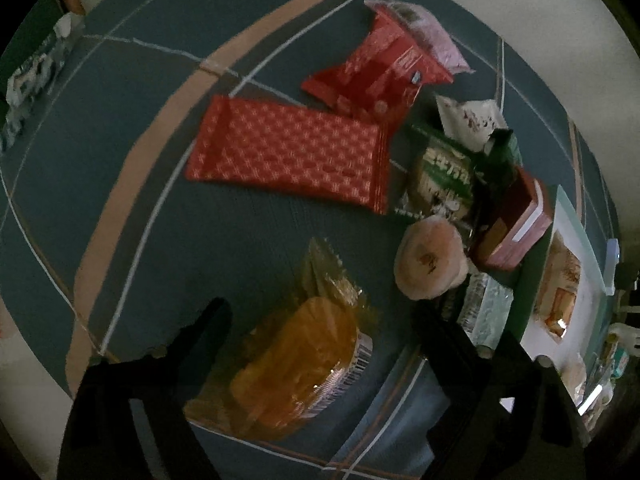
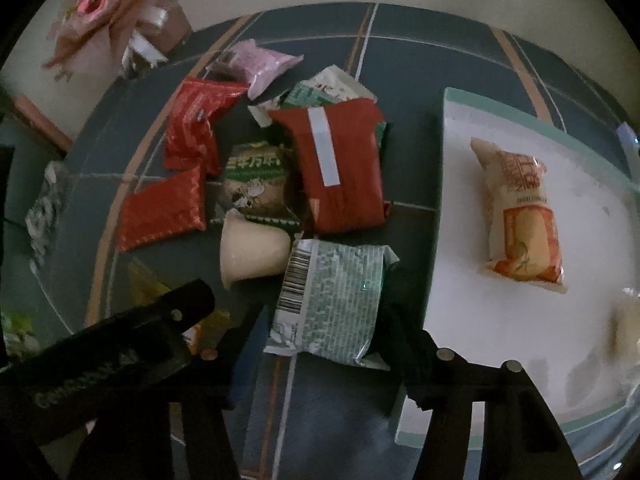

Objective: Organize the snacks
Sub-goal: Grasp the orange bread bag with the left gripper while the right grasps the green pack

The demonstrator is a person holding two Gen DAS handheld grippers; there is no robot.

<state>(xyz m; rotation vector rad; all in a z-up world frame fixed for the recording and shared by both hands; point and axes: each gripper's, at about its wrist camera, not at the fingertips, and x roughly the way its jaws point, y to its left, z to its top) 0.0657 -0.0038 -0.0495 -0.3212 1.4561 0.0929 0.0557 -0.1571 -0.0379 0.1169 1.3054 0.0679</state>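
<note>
A pile of snack packets lies on a blue plaid tablecloth (image 1: 248, 240). In the left wrist view my left gripper (image 1: 324, 320) is open, its fingers on either side of a clear packet with an orange cake (image 1: 296, 360). In the right wrist view my right gripper (image 2: 304, 308) is open around a pale green packet with a barcode (image 2: 332, 296), which lies flat on the cloth. A white tray with a teal rim (image 2: 500, 320) at the right holds an orange-printed packet (image 2: 520, 216).
Red packets (image 2: 340, 168) (image 1: 288, 152), a green packet (image 2: 256, 184), a pink packet (image 2: 260, 64) and a pale pudding cup (image 2: 252, 252) crowd the middle of the table. A paper flower bouquet (image 2: 108, 12) stands at the far left edge.
</note>
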